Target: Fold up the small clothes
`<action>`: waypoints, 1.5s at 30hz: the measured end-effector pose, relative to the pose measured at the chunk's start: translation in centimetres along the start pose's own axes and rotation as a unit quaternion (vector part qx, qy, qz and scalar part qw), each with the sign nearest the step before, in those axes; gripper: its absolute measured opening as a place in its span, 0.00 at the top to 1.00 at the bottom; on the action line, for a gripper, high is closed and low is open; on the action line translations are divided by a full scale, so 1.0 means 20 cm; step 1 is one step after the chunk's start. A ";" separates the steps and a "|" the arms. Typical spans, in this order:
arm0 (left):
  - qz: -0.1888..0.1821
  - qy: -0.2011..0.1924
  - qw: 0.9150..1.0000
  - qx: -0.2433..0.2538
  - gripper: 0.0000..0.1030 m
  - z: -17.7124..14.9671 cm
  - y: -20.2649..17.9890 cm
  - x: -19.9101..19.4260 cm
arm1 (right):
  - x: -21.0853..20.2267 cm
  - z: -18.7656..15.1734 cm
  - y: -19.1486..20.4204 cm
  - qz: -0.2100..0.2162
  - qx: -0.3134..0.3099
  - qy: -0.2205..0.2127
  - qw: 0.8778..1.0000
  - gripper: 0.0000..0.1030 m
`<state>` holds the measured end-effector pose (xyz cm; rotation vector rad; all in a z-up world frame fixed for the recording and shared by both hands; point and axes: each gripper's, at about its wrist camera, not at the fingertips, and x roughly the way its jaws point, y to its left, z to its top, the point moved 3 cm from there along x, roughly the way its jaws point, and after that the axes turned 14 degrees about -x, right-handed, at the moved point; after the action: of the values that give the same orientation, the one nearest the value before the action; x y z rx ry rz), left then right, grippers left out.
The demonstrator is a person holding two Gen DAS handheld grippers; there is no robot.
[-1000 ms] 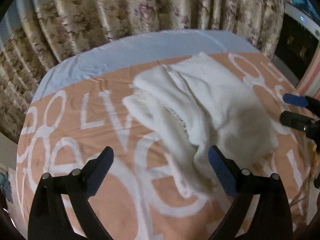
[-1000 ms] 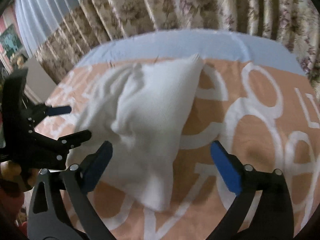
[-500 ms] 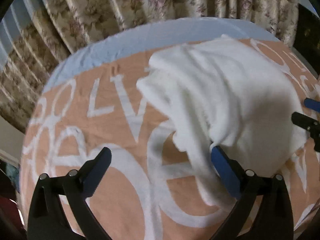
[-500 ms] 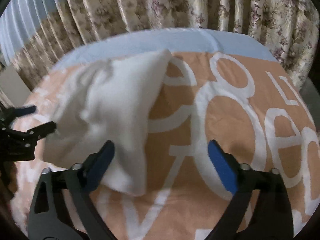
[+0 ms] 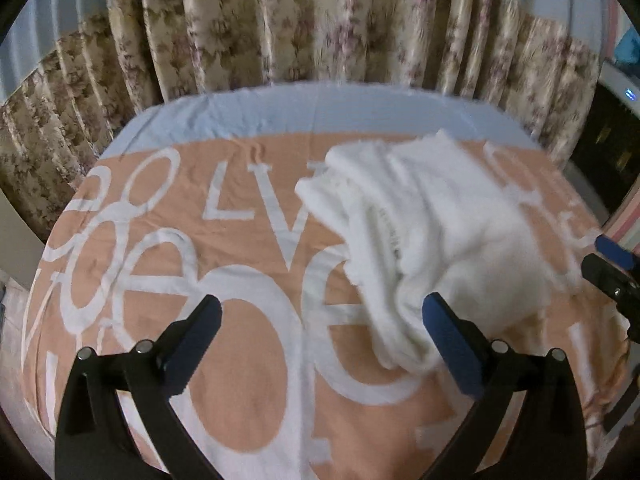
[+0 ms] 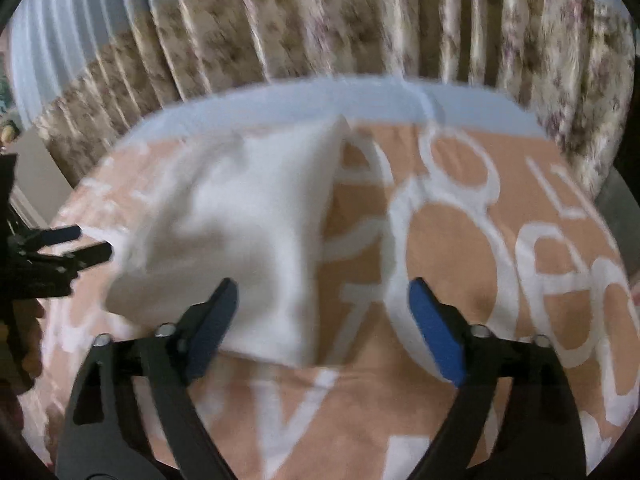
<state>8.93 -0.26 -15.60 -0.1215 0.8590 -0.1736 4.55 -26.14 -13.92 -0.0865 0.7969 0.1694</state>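
- Hovering over the bed, the left gripper (image 5: 320,320) had its jaws spread wide w/ nothing between them; its right blue pad (image 5: 452,344) sat just beside the near, bunched corner of the white garment (image 5: 432,232), contact unclear.
- The right gripper (image 6: 322,320) was also spread apart & empty; its left pad (image 6: 212,320) overlapped the garment's near edge in view, no pinch visible.
- Garment lay crumpled, partly folded, on the orange bedspread (image 5: 248,380) w/ big white letters, btwn the two tools.
- Pale blue sheet (image 5: 320,112) showed past the spread's far edge.
- Floral curtains (image 5: 320,20) hung behind the bed.
- Right wrist view was motion-blurred.
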 end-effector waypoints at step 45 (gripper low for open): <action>0.062 -0.064 0.996 -0.012 0.02 -0.18 -0.14 -0.57 | -0.60 0.01 0.34 -0.139 0.013 -0.052 0.989 0.03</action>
<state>-1.42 -0.91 -8.99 -0.0995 0.7394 -0.0380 -4.89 -20.83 -5.22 -0.1629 0.6749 -0.1000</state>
